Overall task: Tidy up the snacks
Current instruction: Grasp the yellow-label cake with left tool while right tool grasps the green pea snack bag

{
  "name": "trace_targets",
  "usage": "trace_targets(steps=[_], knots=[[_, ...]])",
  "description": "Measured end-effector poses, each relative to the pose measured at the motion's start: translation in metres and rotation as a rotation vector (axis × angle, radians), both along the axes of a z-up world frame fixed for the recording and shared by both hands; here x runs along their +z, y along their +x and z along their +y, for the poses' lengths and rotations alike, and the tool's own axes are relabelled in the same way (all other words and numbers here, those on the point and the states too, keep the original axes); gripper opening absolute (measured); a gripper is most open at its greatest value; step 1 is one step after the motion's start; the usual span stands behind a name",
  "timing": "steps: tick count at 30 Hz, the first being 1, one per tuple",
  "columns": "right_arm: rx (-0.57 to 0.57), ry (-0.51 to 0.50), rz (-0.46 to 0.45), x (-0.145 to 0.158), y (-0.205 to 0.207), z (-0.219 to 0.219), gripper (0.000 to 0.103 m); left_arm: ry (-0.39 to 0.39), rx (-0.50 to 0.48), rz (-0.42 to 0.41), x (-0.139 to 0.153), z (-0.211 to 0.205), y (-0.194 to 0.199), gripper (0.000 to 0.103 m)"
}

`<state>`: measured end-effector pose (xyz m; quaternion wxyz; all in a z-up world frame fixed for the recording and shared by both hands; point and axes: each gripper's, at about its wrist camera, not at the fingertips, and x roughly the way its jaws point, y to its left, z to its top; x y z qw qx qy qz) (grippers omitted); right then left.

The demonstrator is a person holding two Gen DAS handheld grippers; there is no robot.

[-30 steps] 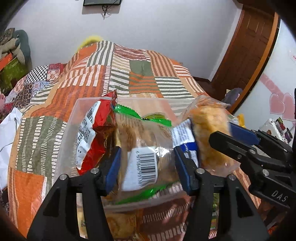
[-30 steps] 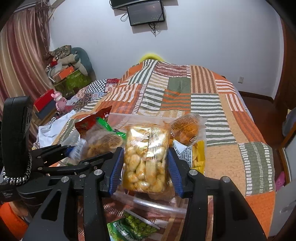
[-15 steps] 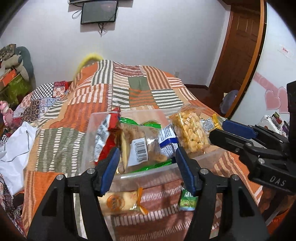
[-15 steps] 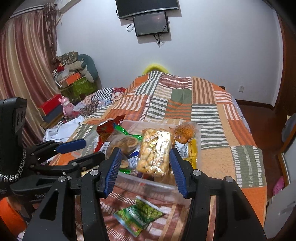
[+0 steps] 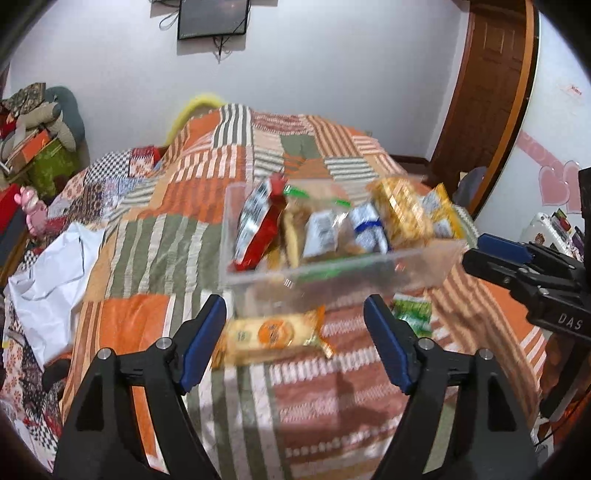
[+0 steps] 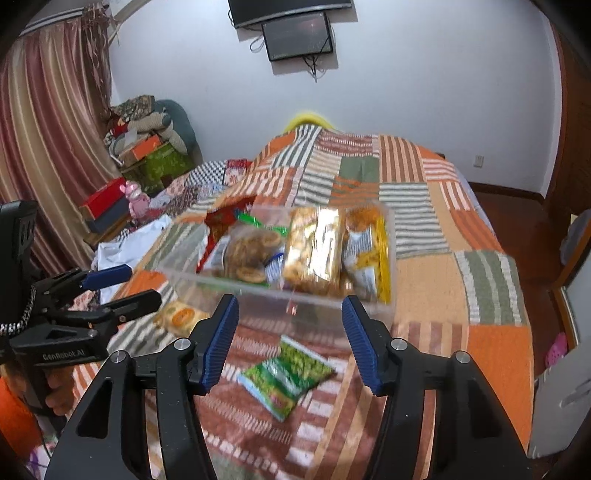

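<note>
Both grippers back off the clear bin [image 5: 332, 266], jaws just opening, empty; your left gripper [image 5: 295, 332] is nearest the orange-label packet [image 5: 269, 334], lying crosswise just ahead.

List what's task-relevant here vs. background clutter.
Task-relevant:
- clear bin with snack packs standing in it
- orange-logo snack pack, loose on the quilt
- green snack pack, loose on the quilt
- left gripper, right gripper, both open and empty

Clutter:
- white cloth
- pink toy
- piled boxes
- wall screen
</note>
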<state>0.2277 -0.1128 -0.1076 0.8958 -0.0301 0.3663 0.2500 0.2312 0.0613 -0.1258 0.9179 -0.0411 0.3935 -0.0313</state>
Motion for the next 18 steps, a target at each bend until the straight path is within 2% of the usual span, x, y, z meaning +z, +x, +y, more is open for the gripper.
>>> trace_targets(steps=[6, 12, 18], knots=[[0.01, -0.047, 0.063, -0.025, -0.001, 0.0, 0.055, -0.021, 0.006, 0.077, -0.026, 0.013, -0.003, 0.077], [0.023, -0.087, 0.153, -0.053, 0.003, -0.002, 0.055, -0.1, 0.002, 0.153, -0.05, 0.02, 0.003, 0.077], [0.063, -0.08, 0.233, -0.065, 0.008, 0.004, 0.055, -0.111, -0.025, 0.183, -0.059, 0.012, 0.015, 0.078]])
